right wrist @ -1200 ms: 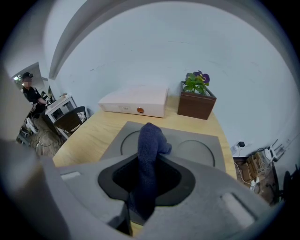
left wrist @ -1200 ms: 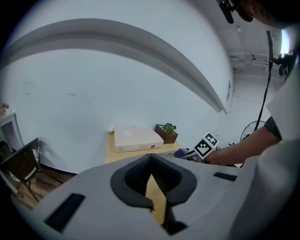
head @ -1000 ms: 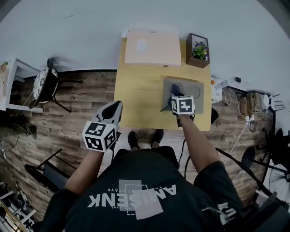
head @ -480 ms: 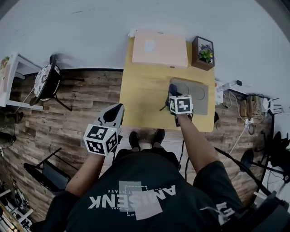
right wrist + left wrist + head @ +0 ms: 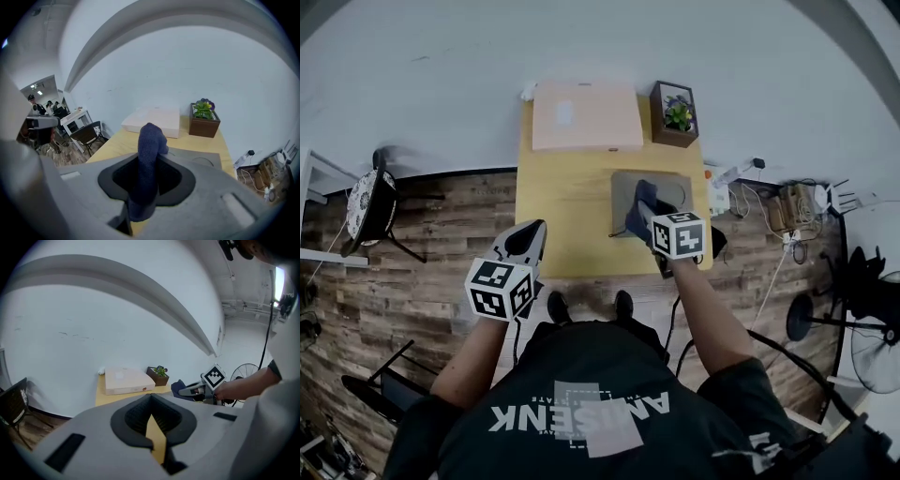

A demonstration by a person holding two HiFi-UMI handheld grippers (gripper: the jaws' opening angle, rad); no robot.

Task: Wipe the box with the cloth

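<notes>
The pale pink flat box (image 5: 586,114) lies at the far edge of the yellow table (image 5: 567,211), seen too in the left gripper view (image 5: 126,380) and the right gripper view (image 5: 154,121). My right gripper (image 5: 645,223) is shut on a dark blue cloth (image 5: 636,208), which hangs above a grey mat (image 5: 675,183). In its own view the cloth (image 5: 149,154) stands up between the jaws of the right gripper (image 5: 140,206), short of the box. My left gripper (image 5: 523,246) hovers off the table's near left corner, shut and holding nothing (image 5: 154,448).
A small plant in a wooden box (image 5: 676,114) stands right of the pink box. Cables and a power strip (image 5: 722,192) lie on the floor right of the table. A chair (image 5: 370,202) stands at the left. A fan (image 5: 867,328) is at far right.
The right gripper has drawn back slightly toward me and raised the blue cloth off the grey mat. The head camera has shifted. The left gripper has hardly moved.
</notes>
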